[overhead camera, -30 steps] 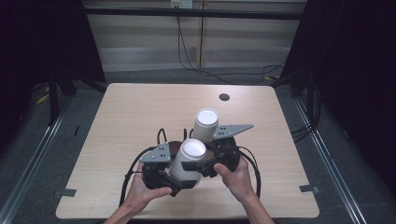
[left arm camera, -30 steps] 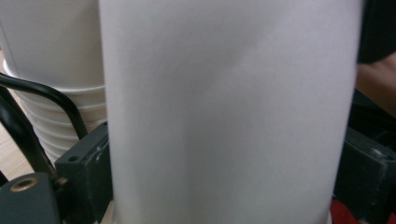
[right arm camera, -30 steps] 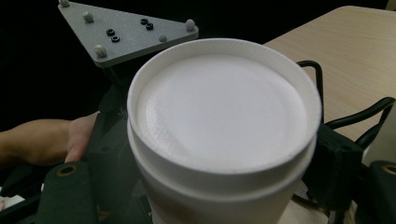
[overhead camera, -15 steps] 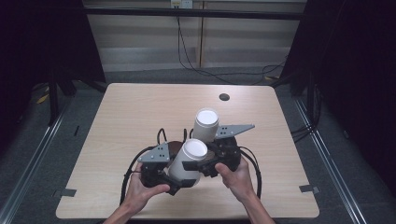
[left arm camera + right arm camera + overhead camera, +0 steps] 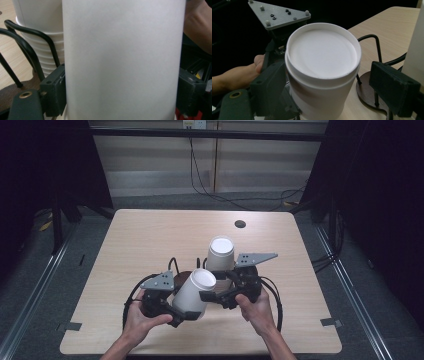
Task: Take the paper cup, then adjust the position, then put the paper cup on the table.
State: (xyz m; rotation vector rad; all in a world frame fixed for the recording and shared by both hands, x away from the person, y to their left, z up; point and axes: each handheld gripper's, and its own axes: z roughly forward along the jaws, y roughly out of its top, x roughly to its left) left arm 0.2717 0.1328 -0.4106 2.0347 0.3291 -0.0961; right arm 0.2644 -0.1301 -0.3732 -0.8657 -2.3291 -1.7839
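Two tongs: both at one white paper cup [image 5: 194, 293].
Left tongs [image 5: 120, 92]: pinching cup's wall.
Right tongs [image 5: 337, 87]: spread, straddling cup's upturned base.
Stack of white cups [image 5: 220, 256]: on table [image 5: 145, 240].

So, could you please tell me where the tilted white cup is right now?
In the high view, the tilted white cup is near the table's front edge, gripped in the left claw, just in front-left of the upright cup stack on its wire holder.

Light wooden table [image 5: 150, 235] on grey floor [image 5: 30, 285]; pale back wall [image 5: 160, 155], sides perhaps dark curtains.
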